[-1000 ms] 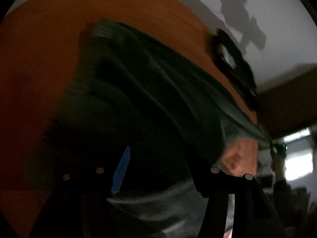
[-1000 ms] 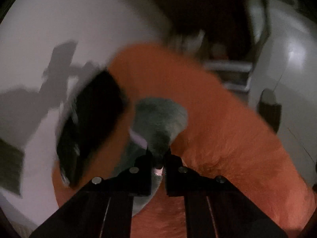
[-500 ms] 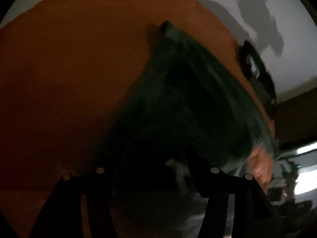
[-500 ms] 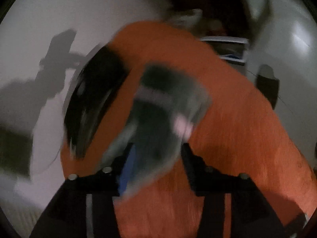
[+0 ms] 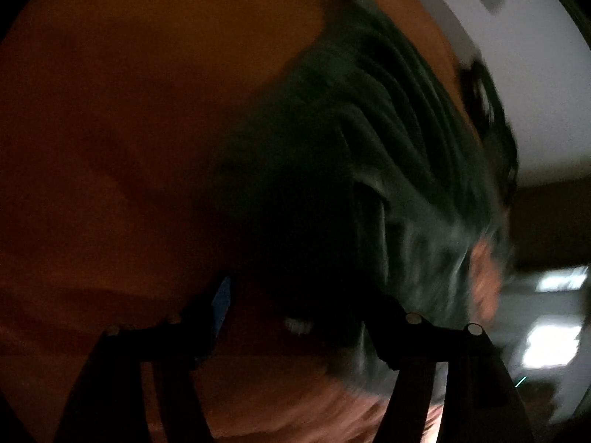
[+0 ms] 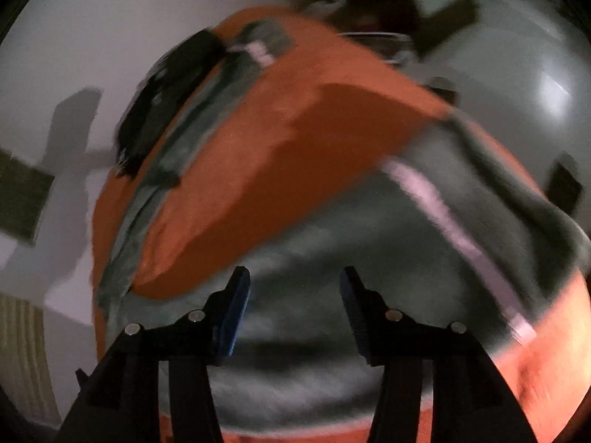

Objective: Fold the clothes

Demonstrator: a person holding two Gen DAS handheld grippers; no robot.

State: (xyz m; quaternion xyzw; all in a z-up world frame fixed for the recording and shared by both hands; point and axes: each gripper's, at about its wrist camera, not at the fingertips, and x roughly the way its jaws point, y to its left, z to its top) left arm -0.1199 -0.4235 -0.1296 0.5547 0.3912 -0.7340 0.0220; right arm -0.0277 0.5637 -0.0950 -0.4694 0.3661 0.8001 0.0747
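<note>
A dark grey-green garment lies rumpled on an orange cover; the view is dim and blurred. My left gripper is open, its fingers on either side of the garment's near edge. In the right wrist view the same grey garment with a pale stripe spreads over the orange cover. My right gripper is open and empty just above the cloth.
A black object lies at the far edge of the orange cover, also in the left wrist view. White wall stands behind. A white rounded surface is to the right.
My right gripper has let go of the garment corner and opened, and now hangs over the spread cloth. My left gripper has swung left along the garment's edge.
</note>
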